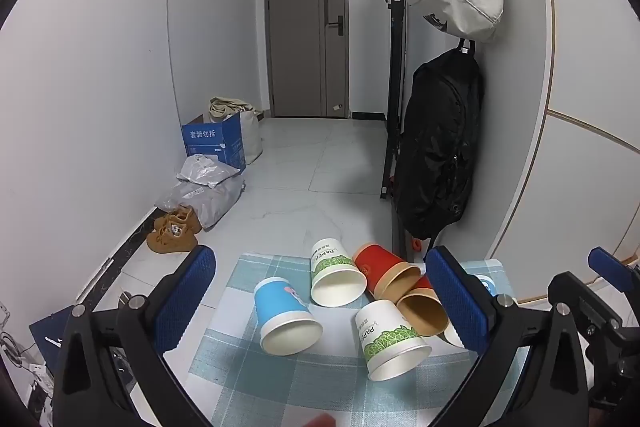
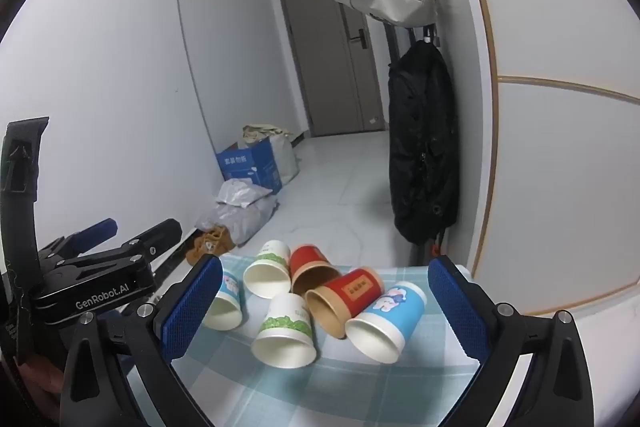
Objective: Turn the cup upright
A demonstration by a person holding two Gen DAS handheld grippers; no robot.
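Six paper cups are lying on their sides on the checked cloth [image 1: 280,387], mouths turned toward the cameras, and none is standing upright yet. Going from the left, the left gripper [image 1: 320,303] is hovering with its jaws spread wide and nothing between them, the blue pads [image 1: 184,303] framing the cluster. Furthest left, the blue cup [image 1: 286,315] is lying alone, apart from the others and easiest to reach. Next, the far white cup [image 1: 334,277] with the green leaf band is resting against the red cup [image 1: 380,273], whose brown inside is showing; in front of them the near white cup [image 1: 386,337] is touching a second red cup [image 2: 346,301]. At the right end, the second blue cup [image 2: 390,319] is lying just beside that one, between the fingers of the right gripper [image 2: 326,311], which is likewise released and holding nothing. These cups are looking empty, very light and thin-walled, so they are likely rolling at the slightest nudge and denting under a hard squeeze. A gentle pinch across the mid-body, or just behind the rolled rim where the wall is stiffest, seems the best hold, with the waxy sides possibly slipping against the textured pads. Starting with the lone blue cup on the left is probably avoiding knocking the touching ones
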